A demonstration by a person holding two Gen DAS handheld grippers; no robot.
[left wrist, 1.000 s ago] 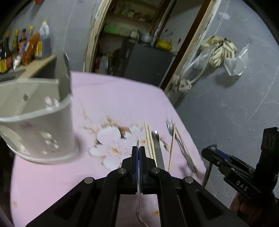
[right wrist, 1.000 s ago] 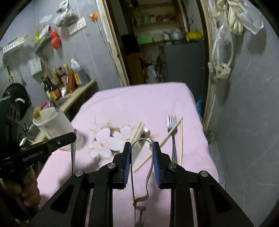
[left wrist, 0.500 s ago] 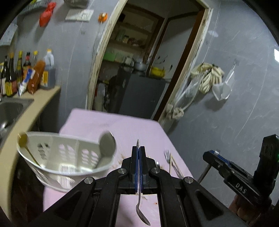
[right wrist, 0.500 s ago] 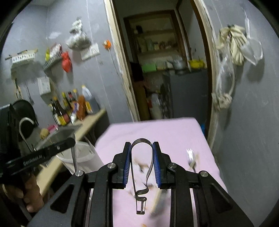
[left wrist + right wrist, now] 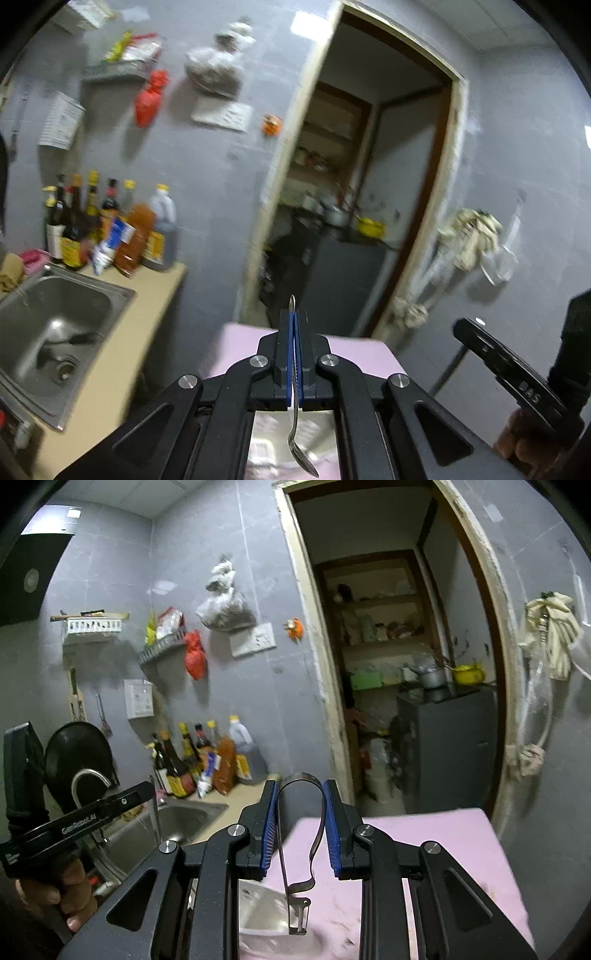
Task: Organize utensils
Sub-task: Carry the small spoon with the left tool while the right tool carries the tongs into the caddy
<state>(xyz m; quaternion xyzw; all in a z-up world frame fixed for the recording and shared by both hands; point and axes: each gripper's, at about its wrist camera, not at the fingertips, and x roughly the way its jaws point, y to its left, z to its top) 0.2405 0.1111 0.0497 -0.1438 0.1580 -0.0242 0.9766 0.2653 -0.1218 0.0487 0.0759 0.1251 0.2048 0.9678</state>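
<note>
Spoon pinched in closed left gripper fingers, peeler clamped in part-open right gripper; both now raised vs 1 s ago, pink tabletop sits lower in view.

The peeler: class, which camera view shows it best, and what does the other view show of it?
The right wrist view: the peeler hangs between the right gripper pads, loop up, blade down. The left wrist view shows only that gripper's side, with the peeler hidden.

Both wrist views raised, perhaps doorway-facing
</note>
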